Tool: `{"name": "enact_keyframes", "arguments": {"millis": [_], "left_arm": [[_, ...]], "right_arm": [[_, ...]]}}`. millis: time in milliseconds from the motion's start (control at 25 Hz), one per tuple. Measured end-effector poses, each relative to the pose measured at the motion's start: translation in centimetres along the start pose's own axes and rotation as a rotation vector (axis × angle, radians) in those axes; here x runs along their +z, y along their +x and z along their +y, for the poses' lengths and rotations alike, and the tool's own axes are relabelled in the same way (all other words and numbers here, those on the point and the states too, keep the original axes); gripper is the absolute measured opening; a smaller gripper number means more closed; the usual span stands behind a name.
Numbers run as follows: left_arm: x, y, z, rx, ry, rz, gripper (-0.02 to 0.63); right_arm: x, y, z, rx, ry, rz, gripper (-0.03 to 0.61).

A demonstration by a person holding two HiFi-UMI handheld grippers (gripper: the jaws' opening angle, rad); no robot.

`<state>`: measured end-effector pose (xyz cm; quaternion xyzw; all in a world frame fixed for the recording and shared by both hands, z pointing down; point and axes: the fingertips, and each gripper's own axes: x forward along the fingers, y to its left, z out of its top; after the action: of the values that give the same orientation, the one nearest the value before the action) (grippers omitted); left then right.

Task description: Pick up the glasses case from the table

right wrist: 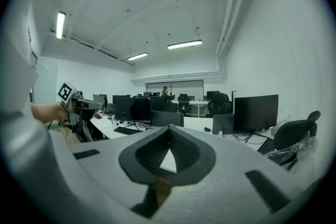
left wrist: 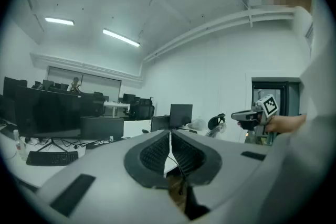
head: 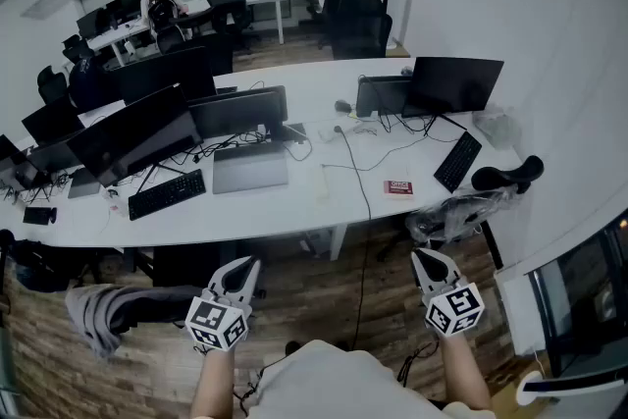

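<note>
A small dark red case-like thing [head: 397, 186] lies near the front edge of the long white table [head: 294, 211], right of a hanging black cable; I cannot tell for sure that it is the glasses case. Both grippers are held over the wooden floor, short of the table. My left gripper [head: 245, 266] is shut, its pads meeting with nothing between them [left wrist: 169, 136]. My right gripper [head: 424, 258] is shut and empty too, its tips touching [right wrist: 169, 128]. Each gripper view shows the other gripper off to the side: the right one [left wrist: 253, 115], the left one [right wrist: 79, 106].
Several dark monitors [head: 147, 128], a black keyboard [head: 167, 194], a laptop [head: 249, 168] and a second keyboard [head: 457, 161] crowd the table. A black office chair [head: 505, 177] stands at its right end. A person [head: 157, 5] sits at the far desks. The wall runs along the right.
</note>
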<state>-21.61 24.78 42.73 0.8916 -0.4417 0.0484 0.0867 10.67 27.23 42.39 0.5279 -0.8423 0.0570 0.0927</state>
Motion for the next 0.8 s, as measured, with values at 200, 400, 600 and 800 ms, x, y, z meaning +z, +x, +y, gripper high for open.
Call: {"name": "enact_keyframes", "arguments": {"millis": [200, 400, 600, 800], "left_arm": [[-0.2, 0.1, -0.2, 0.002, 0.0, 0.002, 0.012], [-0.3, 0.2, -0.6, 0.005, -0.001, 0.002, 0.012], [-0.5, 0.4, -1.1, 0.013, -0.002, 0.007, 0.012], [-0.9, 0.7, -2.0, 0.025, -0.007, 0.015, 0.012]], "right_arm": [[-0.2, -0.1, -0.2, 0.003, 0.004, 0.0, 0.002], [-0.6, -0.3, -0.7, 0.0, 0.005, -0.007, 0.002], [-0.8, -0.5, -1.3, 0.008, 0.015, -0.004, 0.002], [-1.4, -0.6, -2.1, 0.02, 0.029, 0.01, 0.002]]}}
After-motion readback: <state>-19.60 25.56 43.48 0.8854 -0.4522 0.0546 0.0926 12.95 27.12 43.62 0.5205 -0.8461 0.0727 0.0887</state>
